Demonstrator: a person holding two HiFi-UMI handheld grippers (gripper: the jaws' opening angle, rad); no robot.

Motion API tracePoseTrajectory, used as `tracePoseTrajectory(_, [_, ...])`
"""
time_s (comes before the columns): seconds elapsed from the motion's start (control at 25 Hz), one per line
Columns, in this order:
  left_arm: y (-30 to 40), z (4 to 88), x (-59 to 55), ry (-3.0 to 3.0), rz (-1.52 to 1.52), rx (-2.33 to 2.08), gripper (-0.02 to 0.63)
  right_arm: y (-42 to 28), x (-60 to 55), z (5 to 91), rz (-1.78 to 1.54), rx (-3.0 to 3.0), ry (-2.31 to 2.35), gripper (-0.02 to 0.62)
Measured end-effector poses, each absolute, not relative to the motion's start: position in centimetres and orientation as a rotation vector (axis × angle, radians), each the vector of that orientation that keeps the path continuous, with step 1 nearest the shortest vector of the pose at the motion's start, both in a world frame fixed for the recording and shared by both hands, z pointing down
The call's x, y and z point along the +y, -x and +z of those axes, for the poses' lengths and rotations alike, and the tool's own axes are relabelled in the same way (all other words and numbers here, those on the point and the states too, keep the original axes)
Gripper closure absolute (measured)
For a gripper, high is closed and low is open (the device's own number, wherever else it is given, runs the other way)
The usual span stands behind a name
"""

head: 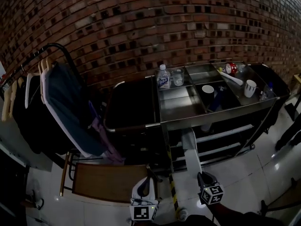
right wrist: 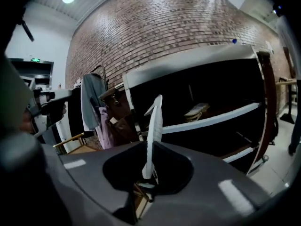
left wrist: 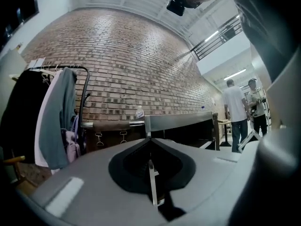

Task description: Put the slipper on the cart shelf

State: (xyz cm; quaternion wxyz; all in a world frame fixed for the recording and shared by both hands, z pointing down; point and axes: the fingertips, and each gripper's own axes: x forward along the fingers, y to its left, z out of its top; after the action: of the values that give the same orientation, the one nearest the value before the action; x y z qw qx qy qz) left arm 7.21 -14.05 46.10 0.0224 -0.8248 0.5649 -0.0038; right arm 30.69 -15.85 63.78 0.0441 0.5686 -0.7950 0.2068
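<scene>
A white slipper (head: 190,153) is held sole-on-edge, with my right gripper (head: 202,178) shut on its heel end. Its toe points at the steel cart (head: 178,112), just in front of the cart's lower shelves (head: 225,134). In the right gripper view the slipper (right wrist: 153,131) rises thin and upright from the gripper (right wrist: 148,172). Behind it, a second slipper (right wrist: 197,110) lies on the white shelf (right wrist: 225,115). My left gripper (head: 146,182) hangs low beside the right one, by the wooden seat. In its own view that gripper (left wrist: 152,175) is shut and empty.
On the cart top stand a water bottle (head: 163,76), a glass jar (head: 178,76), a white cup (head: 250,87) and a red can (head: 230,68). A clothes rack (head: 51,98) with hanging garments fills the left. A wooden seat (head: 106,182) is below it. Two people (left wrist: 237,112) stand far off.
</scene>
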Motion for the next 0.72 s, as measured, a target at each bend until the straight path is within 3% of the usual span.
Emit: tracePoseTrajectory(0.72, [-6.5, 46.1, -16.5, 2.484, -0.006, 1.849, 0.589, -28.1, -31.8, 64.3, 0.821, -2.319, -1.756, 0.558])
